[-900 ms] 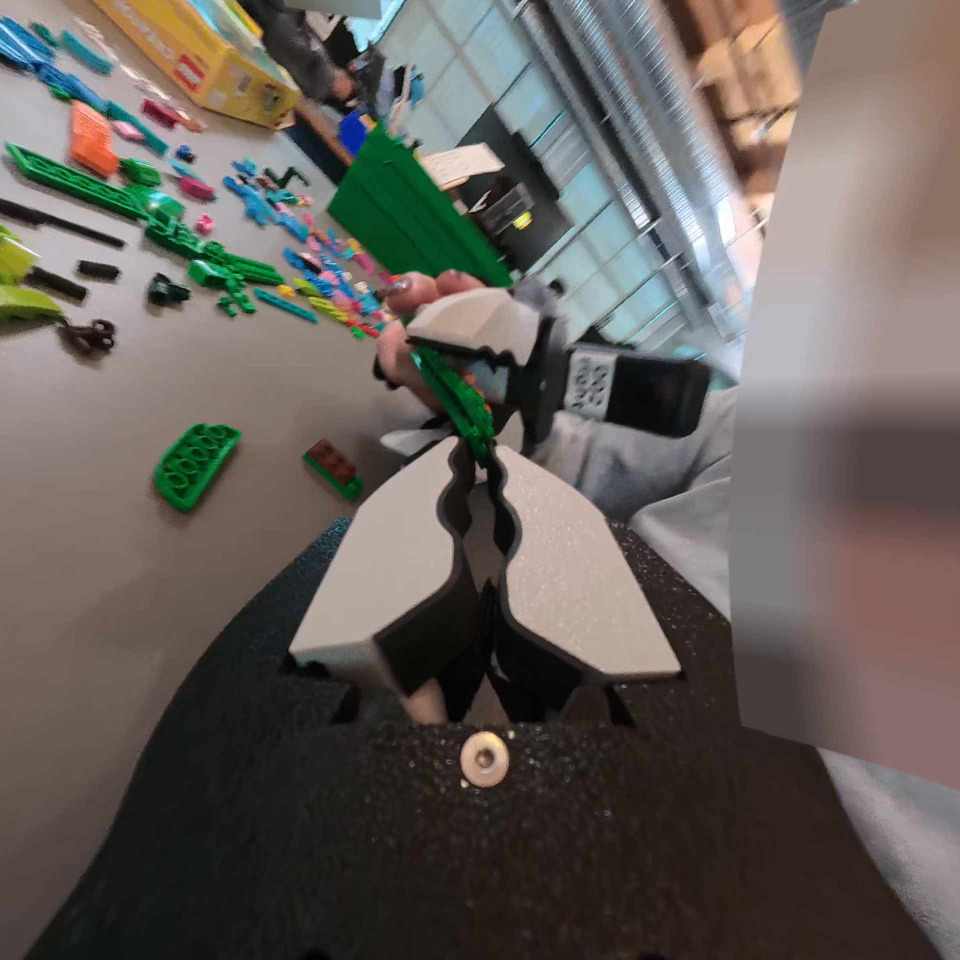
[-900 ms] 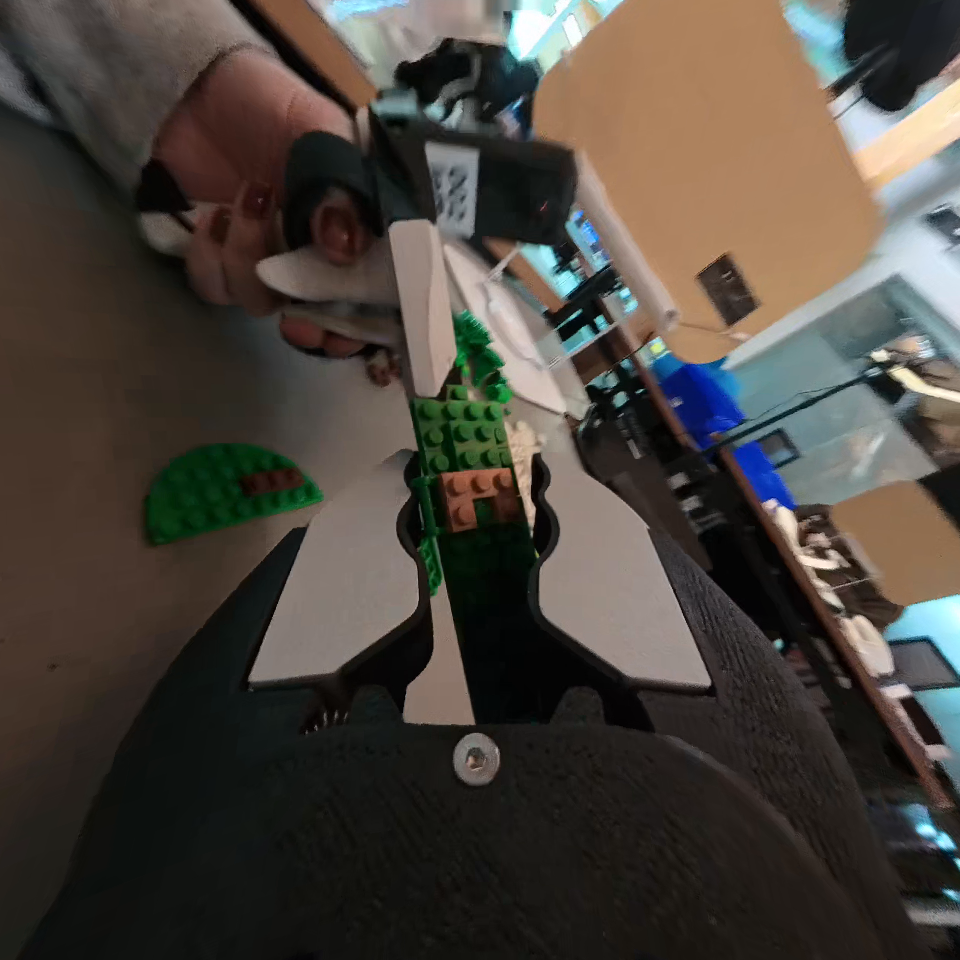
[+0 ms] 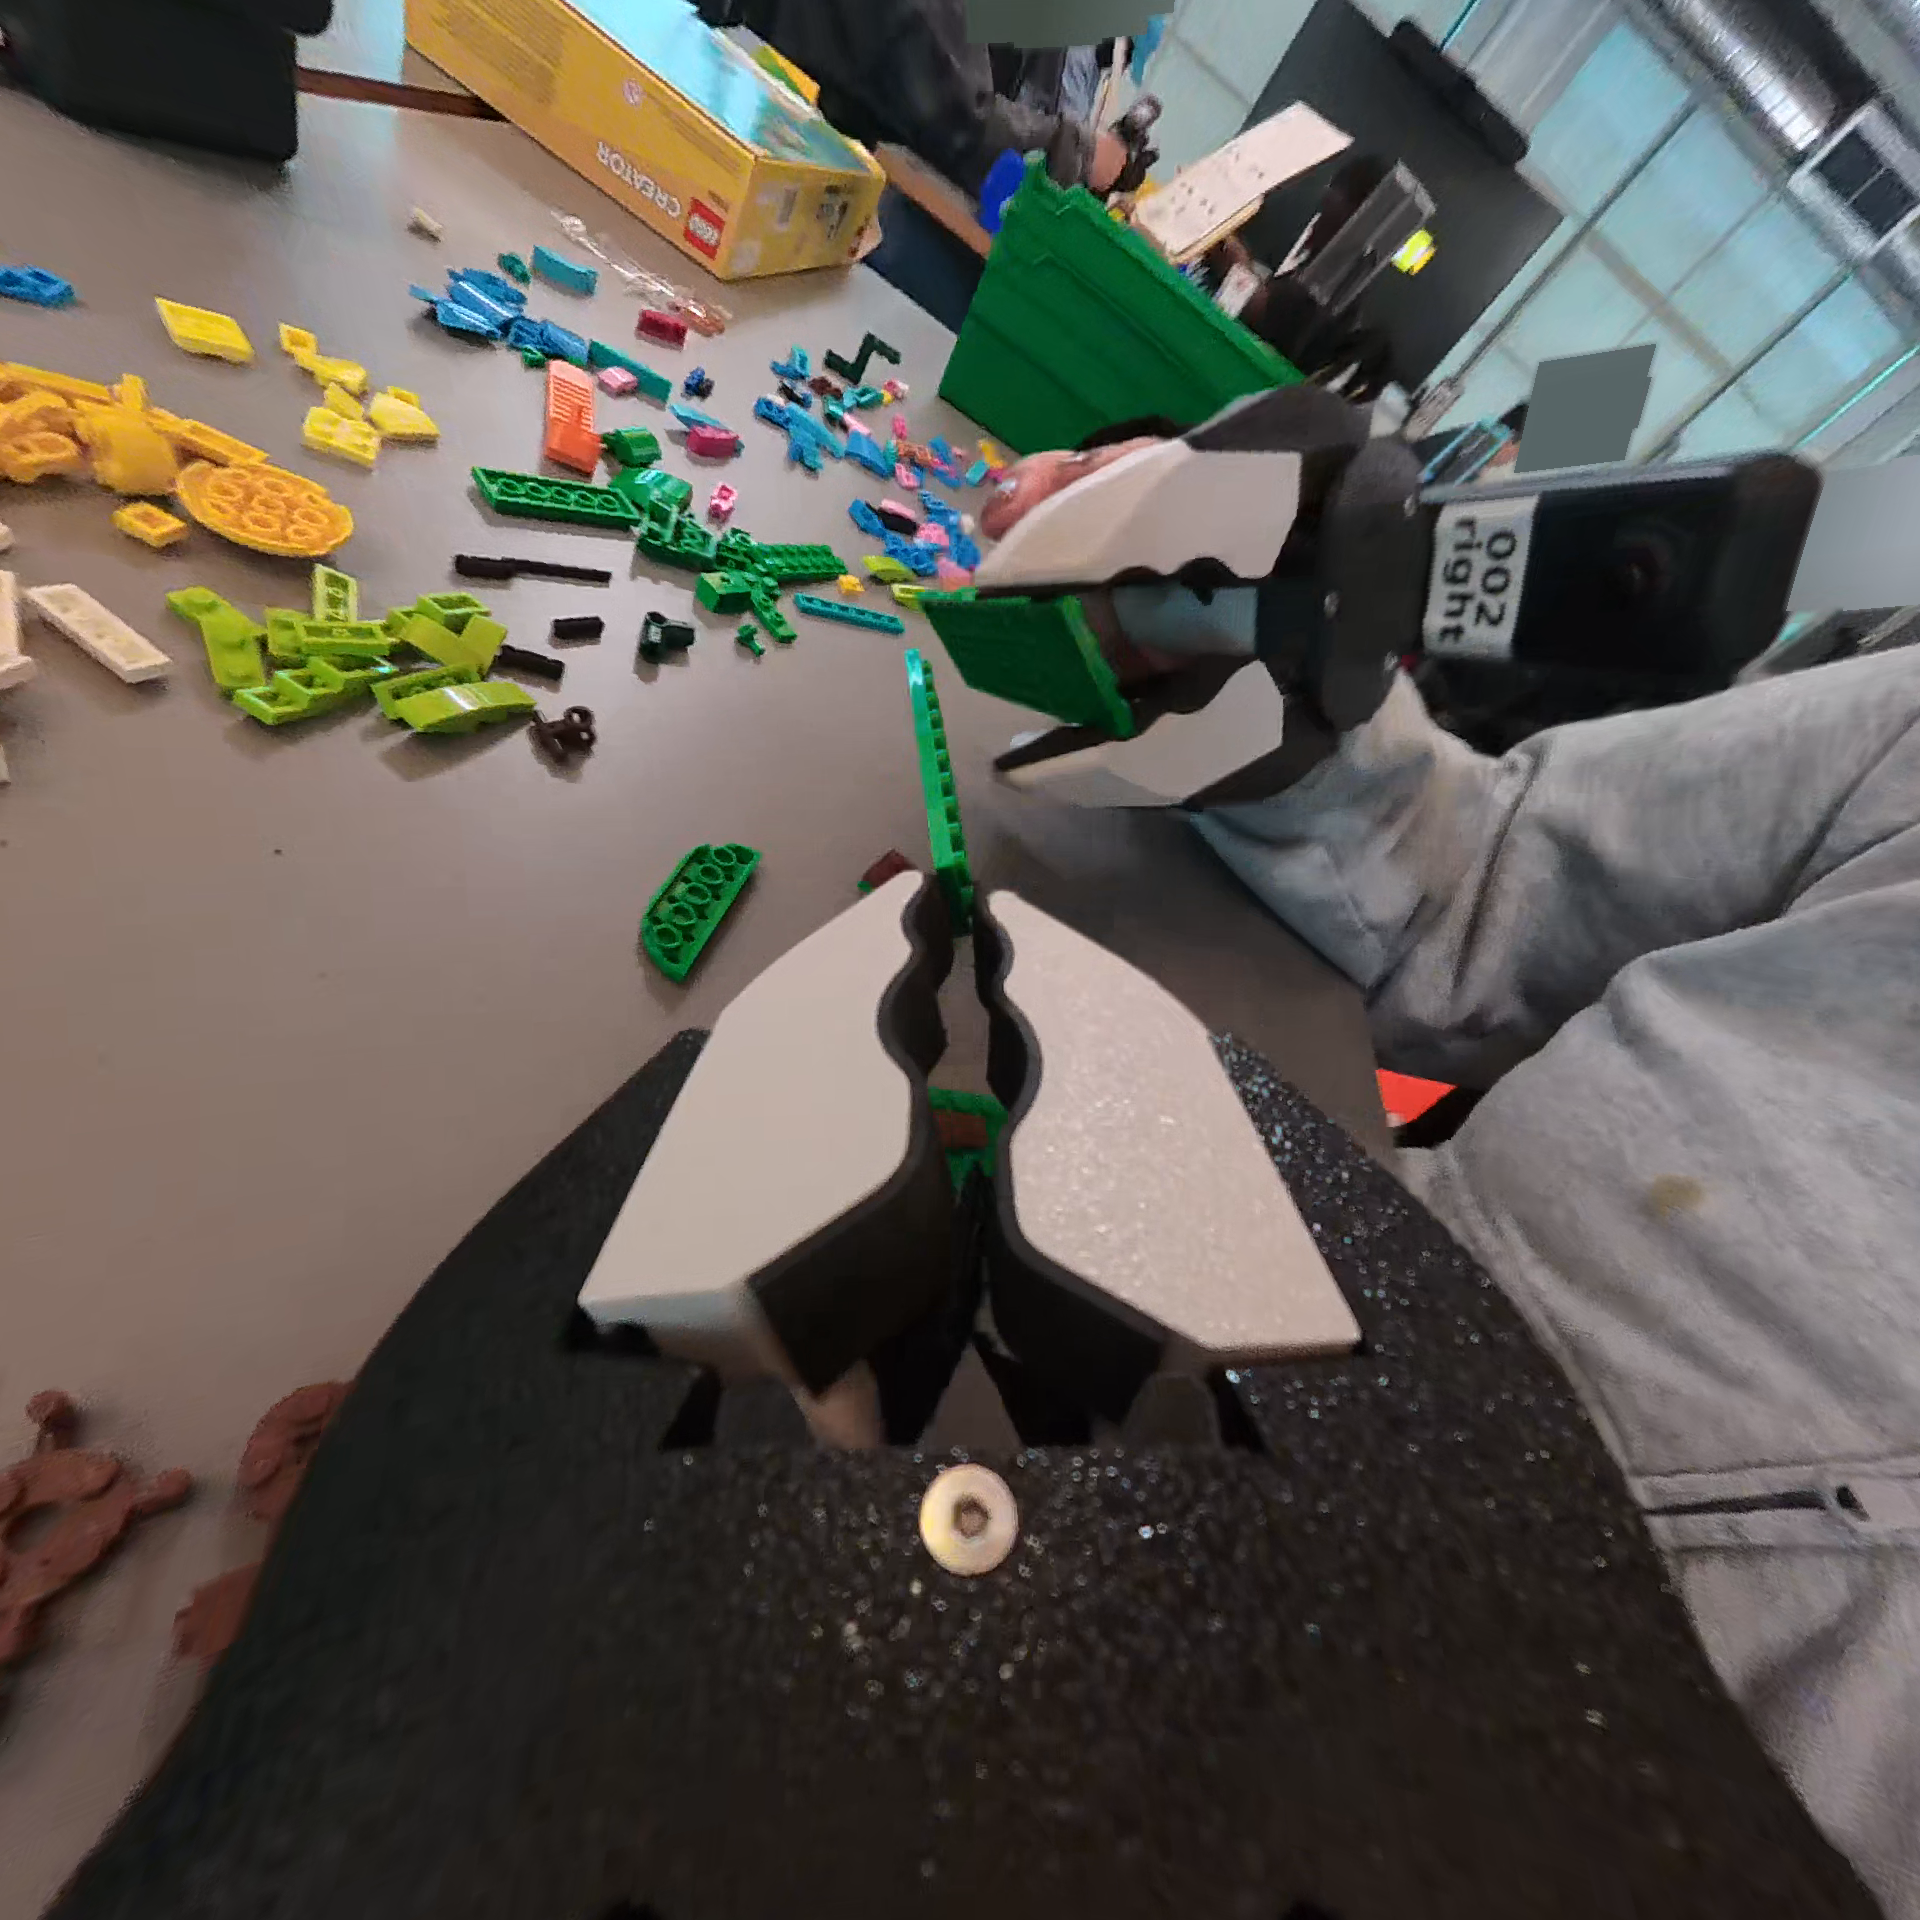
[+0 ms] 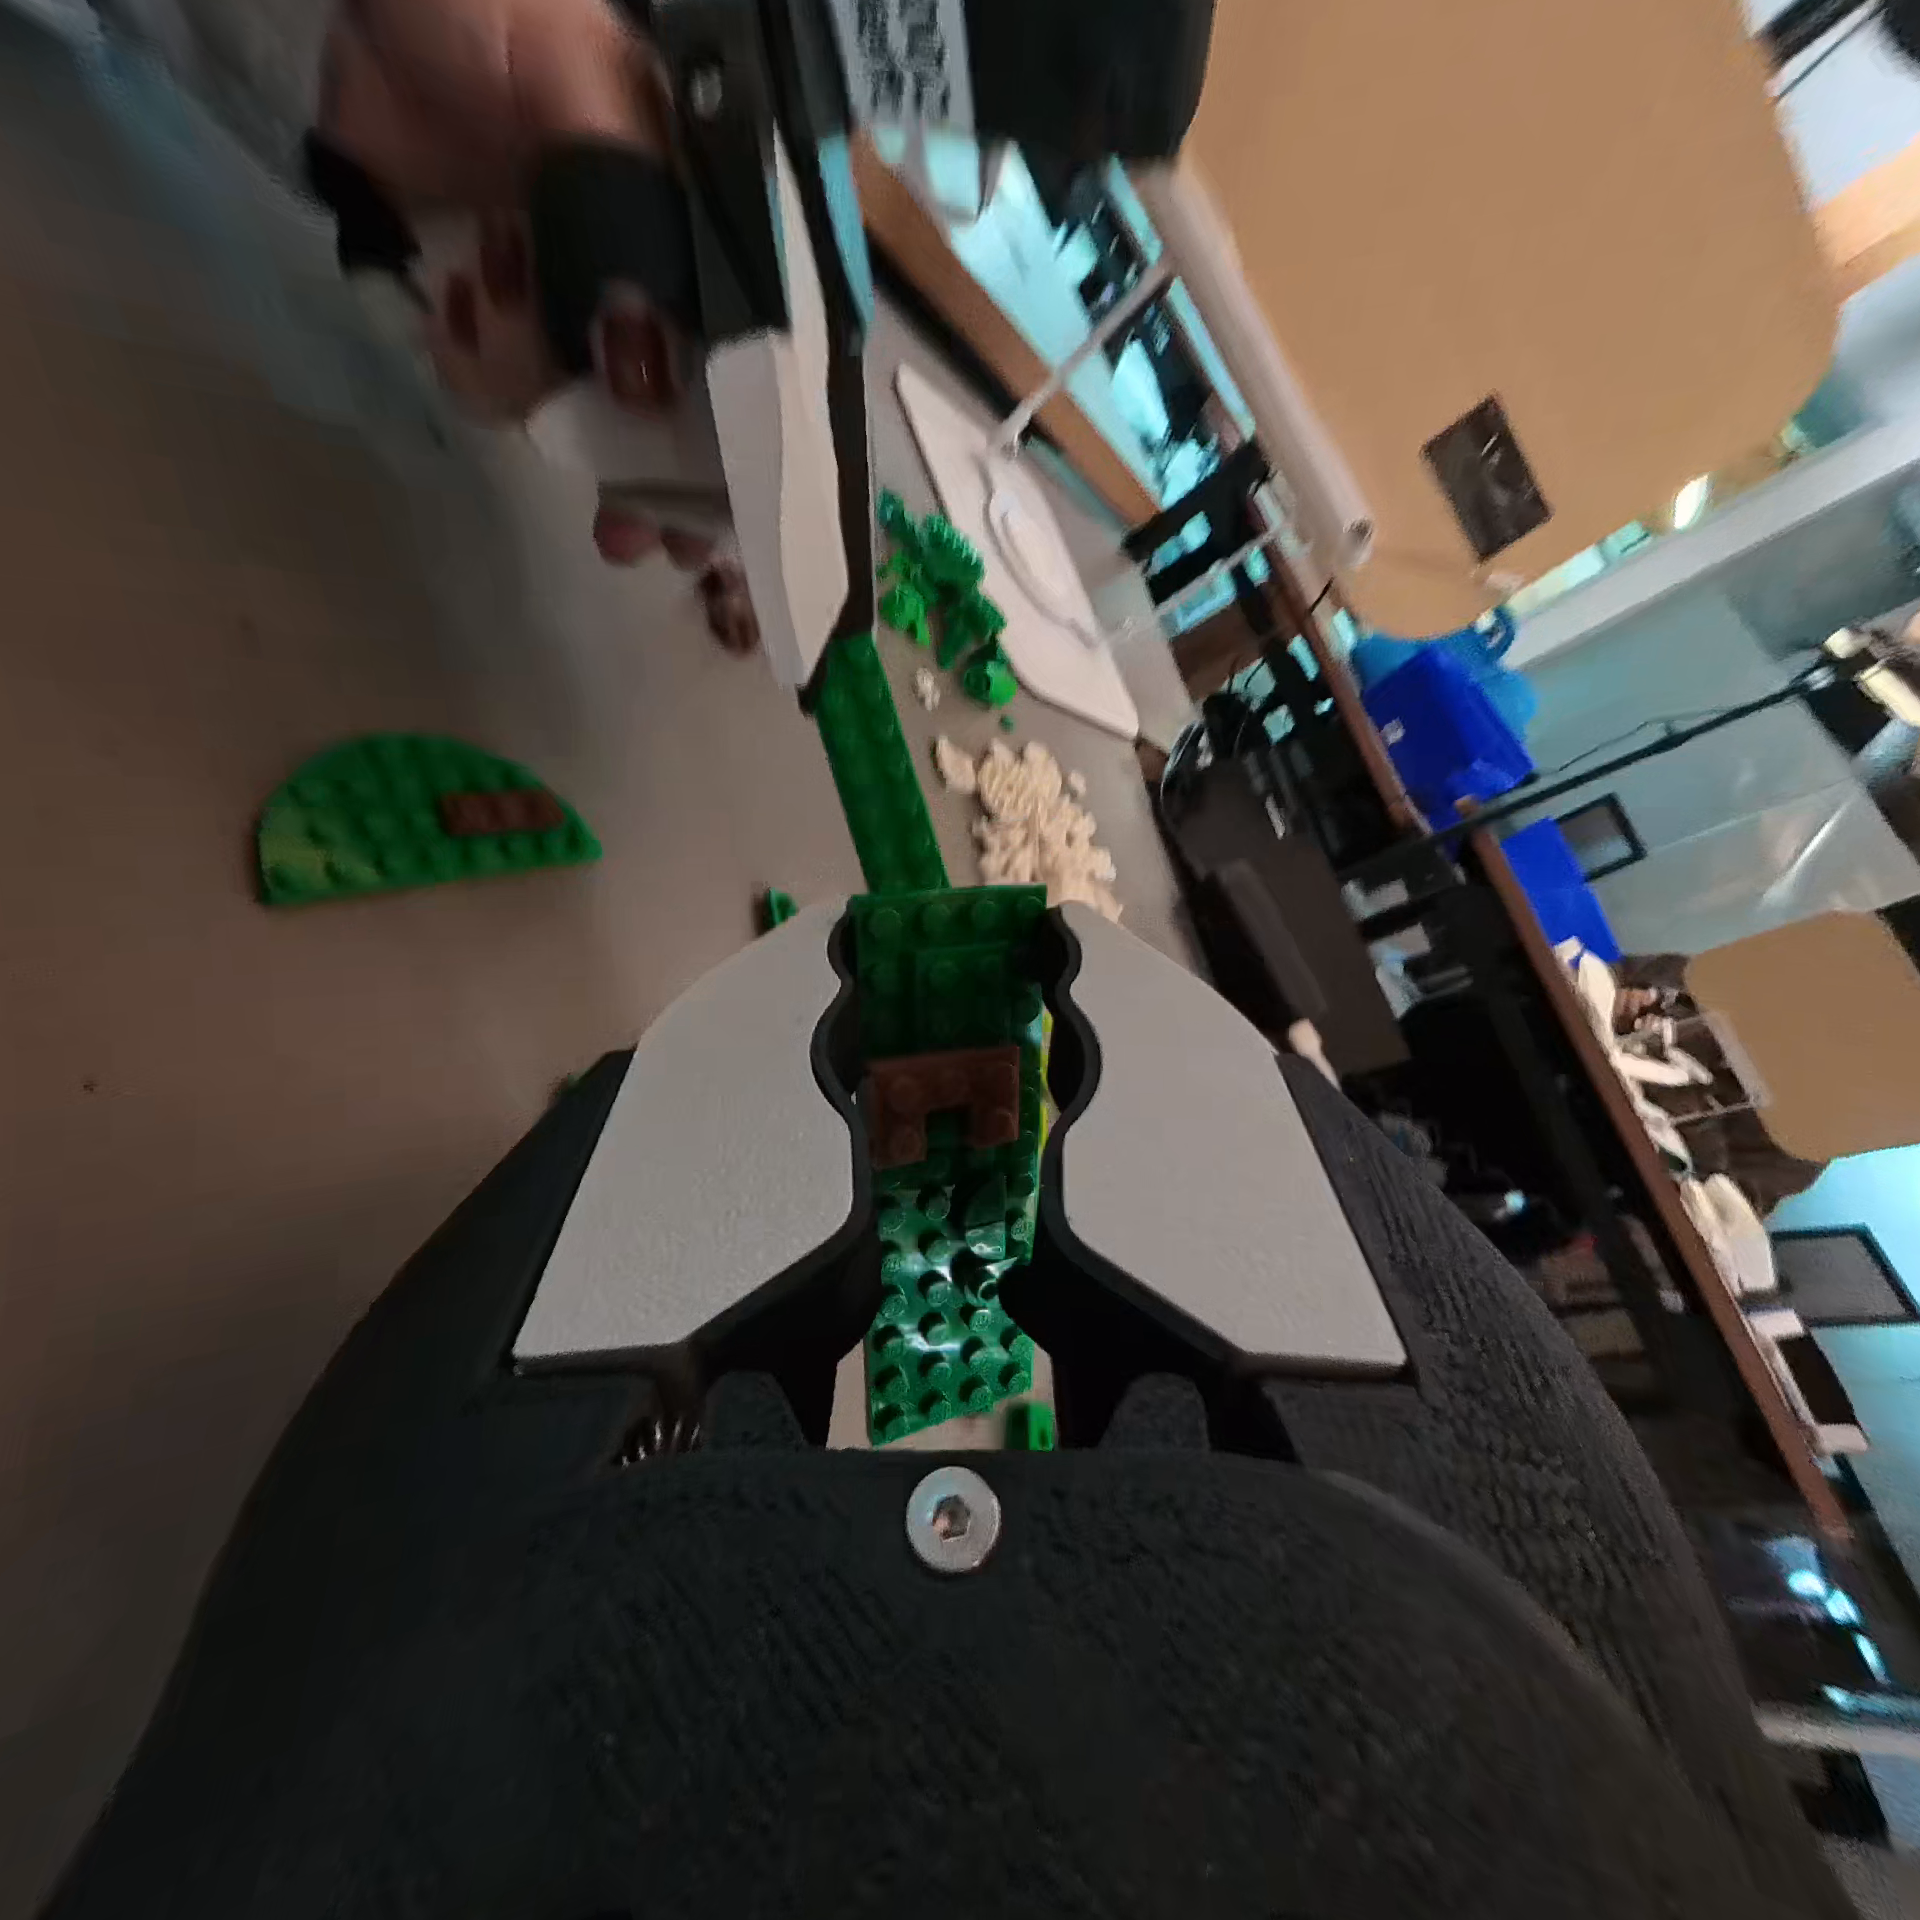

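Green plate strip (image 3: 940, 774), thin and studded, stands on edge above the desk (image 3: 312, 1039), its near end pinched between the closed fingers of the left gripper (image 3: 964, 909), whose black pads press on both faces. The strip's far end reaches almost to the green plate assembly (image 3: 1023, 655); in the blurred right wrist view the two seem to meet, though contact cannot be confirmed. That assembly, a stack of green plates bearing a brown brick (image 4: 940, 1107), is clamped across its width by the right gripper (image 4: 948, 925), both pads bearing on its side edges. A hand (image 3: 1039, 488) in a grey sleeve (image 3: 1507, 883) carries that gripper.

Left of the strip on the desk lies a curved green piece (image 3: 694, 909) turned underside up, and well beyond it spread loose bricks sorted by colour: lime (image 3: 343, 655), yellow (image 3: 187, 457), green (image 3: 665, 520), and blue with pink (image 3: 862, 447). Behind these, farther from the strip, lie a yellow box (image 3: 665, 135) and a green bin (image 3: 1091, 343). In the right wrist view a green half-round plate (image 4: 416, 821) with a brown tile lies left of the strip, and a heap of cream pieces (image 4: 1039, 821) lies to its right.
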The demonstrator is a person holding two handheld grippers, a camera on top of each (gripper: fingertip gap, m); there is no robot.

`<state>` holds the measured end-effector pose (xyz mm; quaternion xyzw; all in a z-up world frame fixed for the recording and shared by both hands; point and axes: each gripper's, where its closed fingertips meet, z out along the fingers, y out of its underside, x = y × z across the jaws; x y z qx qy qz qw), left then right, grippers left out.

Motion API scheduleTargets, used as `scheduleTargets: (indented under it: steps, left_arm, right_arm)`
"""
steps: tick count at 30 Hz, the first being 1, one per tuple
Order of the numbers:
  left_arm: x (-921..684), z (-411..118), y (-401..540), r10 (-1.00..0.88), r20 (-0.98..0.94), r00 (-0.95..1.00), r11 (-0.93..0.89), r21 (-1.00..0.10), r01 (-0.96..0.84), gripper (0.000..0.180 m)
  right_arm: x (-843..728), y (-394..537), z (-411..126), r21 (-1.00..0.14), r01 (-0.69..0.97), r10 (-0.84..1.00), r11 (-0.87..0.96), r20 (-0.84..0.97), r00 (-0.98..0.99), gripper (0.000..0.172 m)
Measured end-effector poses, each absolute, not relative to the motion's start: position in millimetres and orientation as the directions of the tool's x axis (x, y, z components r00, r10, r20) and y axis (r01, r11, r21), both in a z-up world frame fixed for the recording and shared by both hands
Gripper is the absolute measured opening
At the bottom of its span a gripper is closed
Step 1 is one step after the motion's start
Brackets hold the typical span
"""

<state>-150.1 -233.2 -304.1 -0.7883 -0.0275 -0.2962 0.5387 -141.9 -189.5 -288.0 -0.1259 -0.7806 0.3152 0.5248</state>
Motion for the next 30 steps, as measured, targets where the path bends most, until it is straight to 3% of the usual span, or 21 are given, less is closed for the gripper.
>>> scheduleTargets:
  steps: [5, 10, 13, 16, 20, 24, 26, 30]
  left_arm:
    - [-182.2, -307.6, -234.0, -0.116, 0.361, 0.925, -0.384, -0.876, 0.293, 0.004]
    - [-235.0, -295.1, -250.8, 0.06, 0.446, 0.893, -0.273, -0.853, 0.444, 0.004]
    - [-246.5, -298.8, -268.5, 0.056, 0.481, 0.875, -0.338, -0.815, 0.47, 0.004]
    - [-289.1, -287.9, -293.8, 0.207, 0.468, 0.859, -0.198, -0.84, 0.505, 0.004]
    - [-344.0, -278.4, -316.7, 0.249, 0.672, 0.697, -0.003, -0.719, 0.695, 0.004]
    - [-369.4, -306.5, -317.8, 0.297, 0.765, 0.572, -0.062, -0.582, 0.811, 0.006]
    - [-376.0, -324.1, -316.5, 0.362, 0.75, 0.554, -0.103, -0.558, 0.823, 0.008]
    - [-382.2, -337.9, -316.2, 0.436, 0.717, 0.543, -0.111, -0.557, 0.823, 0.034]
  right_arm:
    - [-131.1, -169.2, -321.9, -0.623, 0.059, 0.531, 0.78, 0.608, -0.59, 0.032]
    - [-130.0, -172.6, -322.1, -0.607, 0.036, 0.507, 0.794, 0.63, -0.588, 0.032]
    - [-130.1, -176.5, -322.0, -0.59, 0.013, 0.486, 0.807, 0.653, -0.581, 0.032]
    - [-130.7, -177.6, -320.8, -0.588, -0.003, 0.482, 0.809, 0.665, -0.571, 0.032]
    - [-132.8, -178.2, -317.1, -0.584, -0.02, 0.481, 0.812, 0.687, -0.544, 0.032]
    - [-134.6, -180.0, -316.6, -0.576, -0.038, 0.474, 0.817, 0.707, -0.525, 0.03]
    - [-135.9, -180.6, -314.8, -0.582, -0.048, 0.482, 0.812, 0.714, -0.507, 0.014]
    - [-137.6, -181.7, -306.0, -0.586, -0.08, 0.492, 0.806, 0.739, -0.46, 0.009]
